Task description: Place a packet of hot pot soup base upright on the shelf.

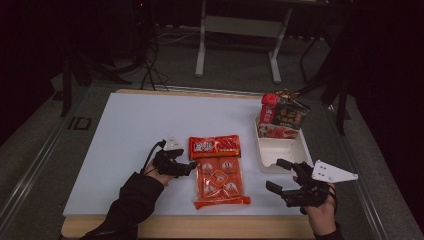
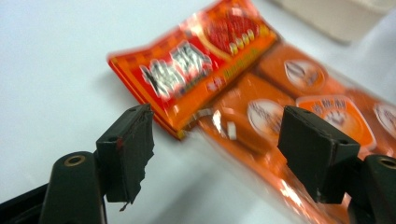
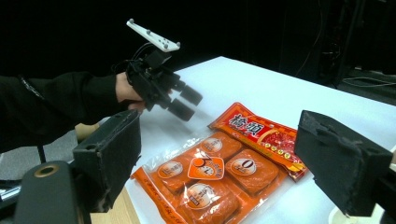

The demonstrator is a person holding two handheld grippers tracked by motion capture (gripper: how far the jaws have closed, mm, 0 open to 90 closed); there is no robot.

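Now the left gripper (image 1: 192, 165) hangs just over the white table (image 1: 135, 130), right beside a big orange snack bag (image 1: 218, 181). Its jaws stand apart and nothing is between them. From the left gripper view, the black pads (image 2: 128, 154) sit on each side of the bag's near edge, but they do not touch it. The bag lies flat near the front of the table, with small round-marked packs inside. A red packet (image 1: 215, 146) lies across the bag's far end, touching it. The right gripper (image 1: 277, 176) is held up over the table's front right corner, well apart from the bag. Its jaws are wide open too, and empty. Just past it sits a white tray (image 1: 280, 150) with more snack packs (image 1: 282, 116) piled at its far end. A dark sleeve (image 1: 127, 205) covers the person's left arm
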